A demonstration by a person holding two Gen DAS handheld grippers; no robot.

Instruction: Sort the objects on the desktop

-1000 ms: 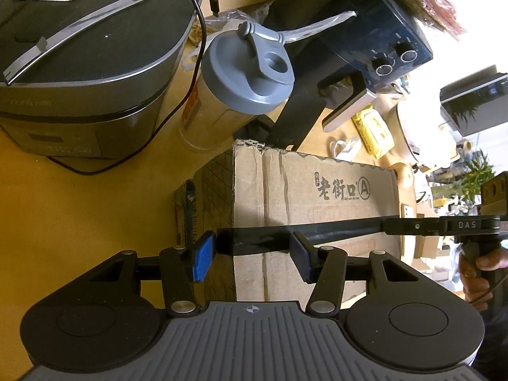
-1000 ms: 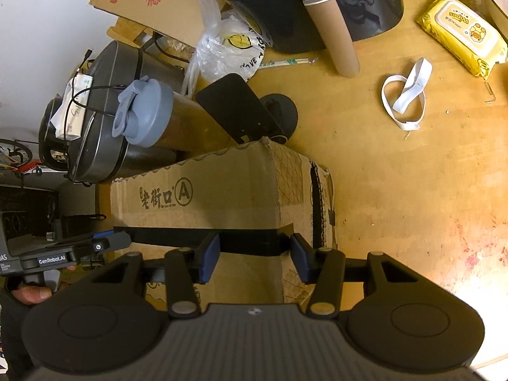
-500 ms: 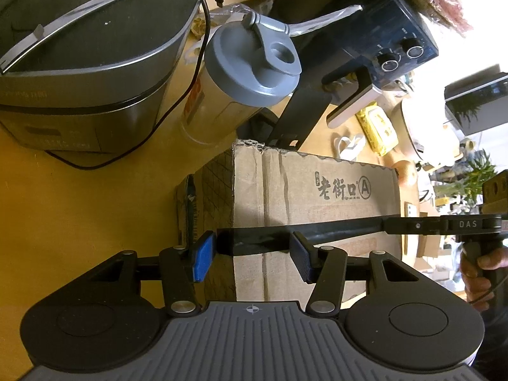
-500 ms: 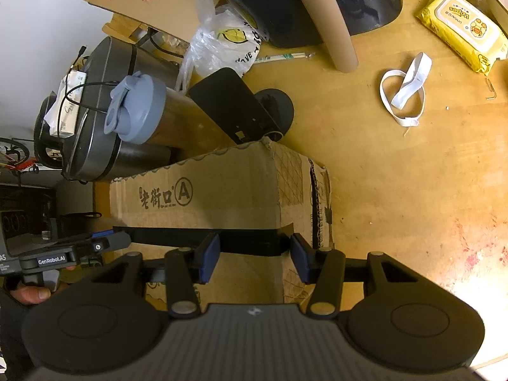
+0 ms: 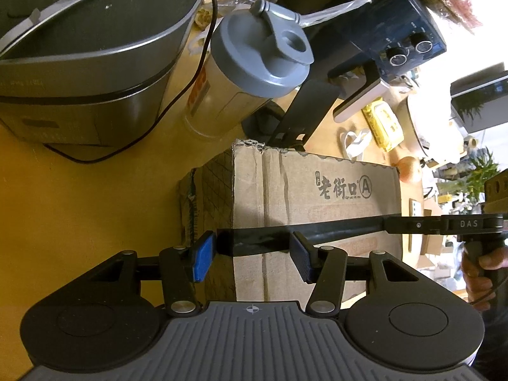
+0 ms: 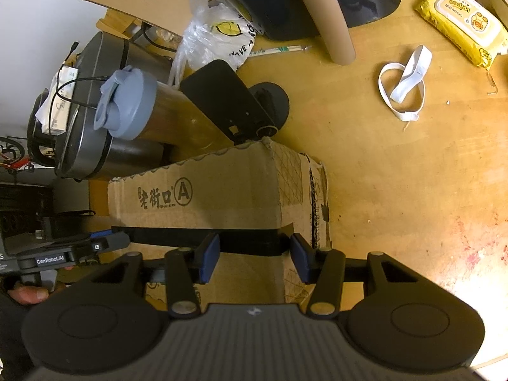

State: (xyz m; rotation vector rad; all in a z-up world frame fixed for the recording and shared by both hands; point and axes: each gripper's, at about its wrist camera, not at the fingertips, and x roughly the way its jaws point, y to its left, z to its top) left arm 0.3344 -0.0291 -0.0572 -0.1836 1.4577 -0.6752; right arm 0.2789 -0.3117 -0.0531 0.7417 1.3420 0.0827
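Observation:
A brown cardboard box [image 5: 317, 197] with black printed characters lies on the wooden desk; it also shows in the right wrist view [image 6: 222, 190]. My left gripper [image 5: 252, 254] is open, its blue pads straddling the box's left end. My right gripper [image 6: 255, 254] is open, its pads straddling the box's right end. Each gripper's black finger reaches along the box side in the other's view. Whether the pads press the box I cannot tell.
A grey-lidded shaker bottle [image 5: 254, 73] stands just behind the box, with a black phone stand [image 6: 228, 101] beside it. A dark rice cooker [image 5: 79, 57] sits at left. A cardboard tube [image 6: 330, 22], white elastic band [image 6: 403, 82], yellow wipes pack [image 6: 460, 38] and plastic bag [image 6: 216, 31] lie farther off.
Both grippers and the box have shifted together toward the shaker bottle and rice cooker, which now appear closer and lower in view. The jaws have kept the same opening.

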